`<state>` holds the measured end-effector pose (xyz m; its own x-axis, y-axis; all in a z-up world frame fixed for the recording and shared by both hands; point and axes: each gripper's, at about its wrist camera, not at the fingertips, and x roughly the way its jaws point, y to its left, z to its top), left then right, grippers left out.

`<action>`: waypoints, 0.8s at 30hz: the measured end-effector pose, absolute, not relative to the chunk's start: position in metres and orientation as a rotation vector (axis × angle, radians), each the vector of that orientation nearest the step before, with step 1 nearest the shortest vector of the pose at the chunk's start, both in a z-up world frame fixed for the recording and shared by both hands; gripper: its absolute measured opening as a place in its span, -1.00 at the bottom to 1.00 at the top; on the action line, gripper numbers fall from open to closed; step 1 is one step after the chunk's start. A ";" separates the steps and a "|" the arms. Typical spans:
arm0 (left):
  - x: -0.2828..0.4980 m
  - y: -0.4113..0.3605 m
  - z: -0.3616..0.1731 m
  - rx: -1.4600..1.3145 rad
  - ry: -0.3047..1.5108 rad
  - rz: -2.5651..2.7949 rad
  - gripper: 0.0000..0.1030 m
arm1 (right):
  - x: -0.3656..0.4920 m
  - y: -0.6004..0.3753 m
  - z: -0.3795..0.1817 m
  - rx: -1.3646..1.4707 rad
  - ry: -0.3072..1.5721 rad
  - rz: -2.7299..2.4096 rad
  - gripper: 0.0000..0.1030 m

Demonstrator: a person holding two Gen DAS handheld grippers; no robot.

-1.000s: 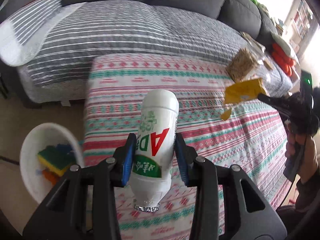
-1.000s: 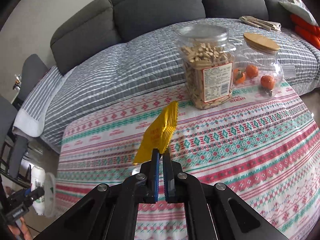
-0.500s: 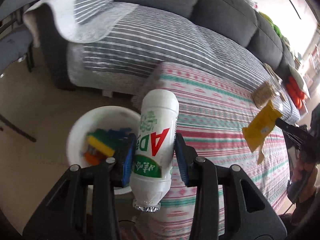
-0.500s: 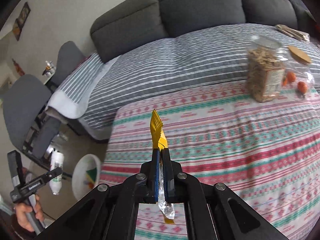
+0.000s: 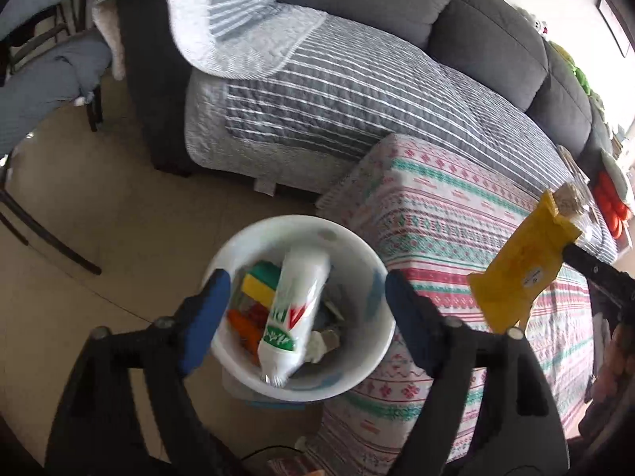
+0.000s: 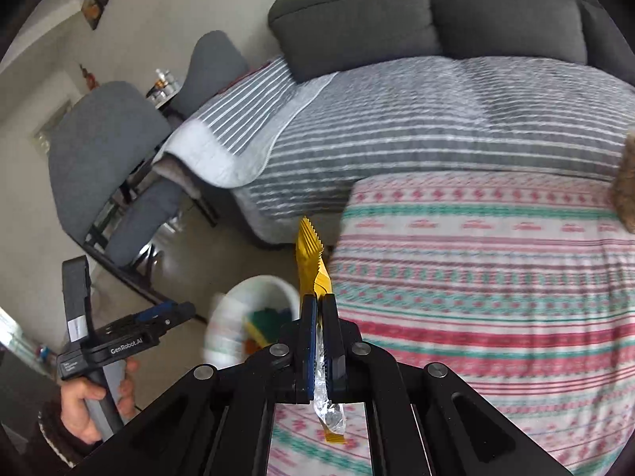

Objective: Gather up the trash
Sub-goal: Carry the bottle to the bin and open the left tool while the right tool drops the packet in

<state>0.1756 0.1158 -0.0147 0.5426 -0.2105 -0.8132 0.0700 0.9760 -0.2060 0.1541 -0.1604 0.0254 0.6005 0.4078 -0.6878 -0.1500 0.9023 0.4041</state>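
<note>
My left gripper [image 5: 303, 309] hangs over a white bin [image 5: 349, 380] on the floor, its jaws opening wide. A white plastic bottle [image 5: 295, 309] with red and green print has left the pads and is falling, blurred, into the bin, touching neither finger. My right gripper [image 6: 318, 317] is shut on a yellow snack wrapper [image 6: 311, 256], which sticks up from the pads over the table's left edge. In the left wrist view the same wrapper [image 5: 524, 273] hangs at the right. The right wrist view shows the left gripper [image 6: 174, 311] held by a hand beside the bin [image 6: 254, 317].
The bin holds coloured sponges [image 5: 258, 285] and other scraps. A table with a patterned cloth [image 5: 456, 238] stands right of the bin. Behind it is a grey sofa with a striped cover [image 5: 357, 91]. Grey chairs [image 6: 107, 139] stand at the left. A jar [image 6: 625, 190] stands at the table's right.
The left gripper moved off the table to above the bin and its jaws opened, letting the bottle drop. The right gripper carried the wrapper left across the table toward the bin.
</note>
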 end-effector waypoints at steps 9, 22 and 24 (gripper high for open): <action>0.153 0.147 -0.016 -0.101 1.006 -0.085 0.60 | 0.173 -0.098 0.000 0.337 0.927 0.381 -0.93; 0.141 0.183 -0.017 -0.130 1.012 -0.028 0.70 | 0.196 -0.048 -0.015 0.300 0.973 0.353 -0.54; 0.139 0.182 -0.017 -0.129 1.015 -0.016 0.75 | 0.194 -0.050 -0.016 0.311 0.991 0.340 0.46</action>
